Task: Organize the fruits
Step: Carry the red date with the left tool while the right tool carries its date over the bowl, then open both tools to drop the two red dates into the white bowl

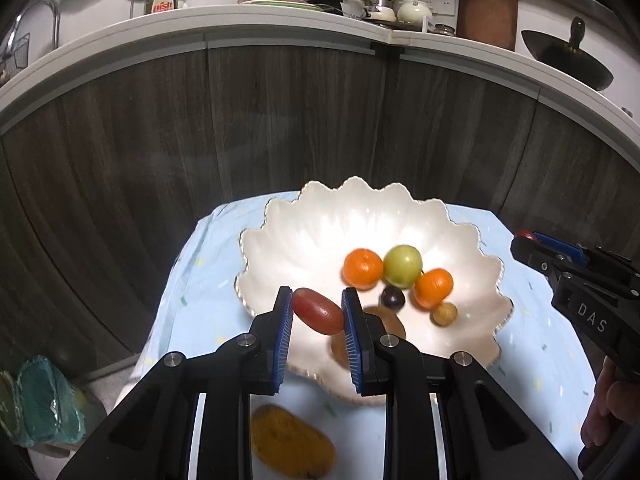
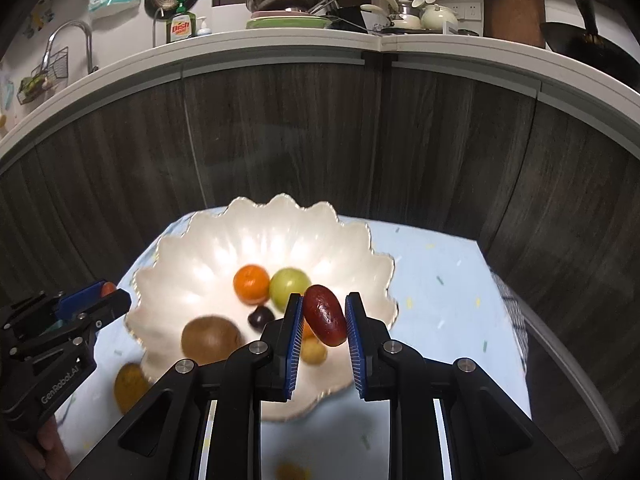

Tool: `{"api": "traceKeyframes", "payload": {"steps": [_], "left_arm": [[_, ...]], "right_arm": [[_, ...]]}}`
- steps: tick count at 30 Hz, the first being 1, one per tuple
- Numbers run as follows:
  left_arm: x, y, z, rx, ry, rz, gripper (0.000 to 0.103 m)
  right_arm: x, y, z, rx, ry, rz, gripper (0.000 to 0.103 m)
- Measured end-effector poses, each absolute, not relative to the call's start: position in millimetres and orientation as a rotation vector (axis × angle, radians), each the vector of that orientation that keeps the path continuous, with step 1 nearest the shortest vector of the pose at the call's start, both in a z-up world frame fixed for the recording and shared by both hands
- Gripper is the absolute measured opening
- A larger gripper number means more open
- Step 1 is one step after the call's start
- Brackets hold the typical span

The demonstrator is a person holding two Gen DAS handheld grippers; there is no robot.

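Observation:
A white scalloped bowl point(image 1: 304, 236) stands on a light blue cloth. In it lie two oranges point(image 1: 362, 267), a green fruit point(image 1: 402, 265), a dark grape point(image 1: 392, 298), a small tan fruit point(image 1: 444, 313) and a brown kiwi point(image 2: 210, 338). My left gripper point(image 1: 317, 311) is shut on a red oblong grape point(image 1: 319, 310) over the bowl's near rim. My right gripper point(image 2: 323, 315) is shut on a dark red oblong fruit point(image 2: 325, 315) above the bowl's right side. A yellow-brown fruit point(image 1: 292, 442) lies on the cloth in front of the bowl.
The small cloth-covered table point(image 2: 436, 280) stands against dark wood cabinet fronts point(image 1: 280, 120). A white counter above holds dishes, a wok point(image 1: 568, 56) and dish soap. Another small yellow fruit point(image 2: 292, 471) lies near the table's front edge. A green bag point(image 1: 40, 404) sits low left.

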State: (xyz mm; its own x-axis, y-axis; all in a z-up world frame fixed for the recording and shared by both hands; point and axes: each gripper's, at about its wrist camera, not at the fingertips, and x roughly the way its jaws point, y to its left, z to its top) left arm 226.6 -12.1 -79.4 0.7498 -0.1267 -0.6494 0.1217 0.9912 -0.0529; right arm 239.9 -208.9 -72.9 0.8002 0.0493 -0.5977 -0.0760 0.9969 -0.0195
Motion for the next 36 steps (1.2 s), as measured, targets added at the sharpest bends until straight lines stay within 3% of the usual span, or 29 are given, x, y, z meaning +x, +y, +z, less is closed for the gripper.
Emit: {"api": "traceKeyframes", "payload": {"steps": [30, 33, 36], "left_arm": [[313, -14, -113, -0.008, 0.817, -0.167, 0.027], [313, -15, -116, 0.004, 0.82, -0.166, 0.032], [311, -15, -116, 0.011, 0.813, -0.157, 0.047]], "right_arm": [[324, -223, -113, -0.016, 0.742, -0.01, 0.023], [325, -225, -116, -0.012, 0.755, -0.028, 0.023], [324, -225, -116, -0.023, 0.759, -0.05, 0.025]]}}
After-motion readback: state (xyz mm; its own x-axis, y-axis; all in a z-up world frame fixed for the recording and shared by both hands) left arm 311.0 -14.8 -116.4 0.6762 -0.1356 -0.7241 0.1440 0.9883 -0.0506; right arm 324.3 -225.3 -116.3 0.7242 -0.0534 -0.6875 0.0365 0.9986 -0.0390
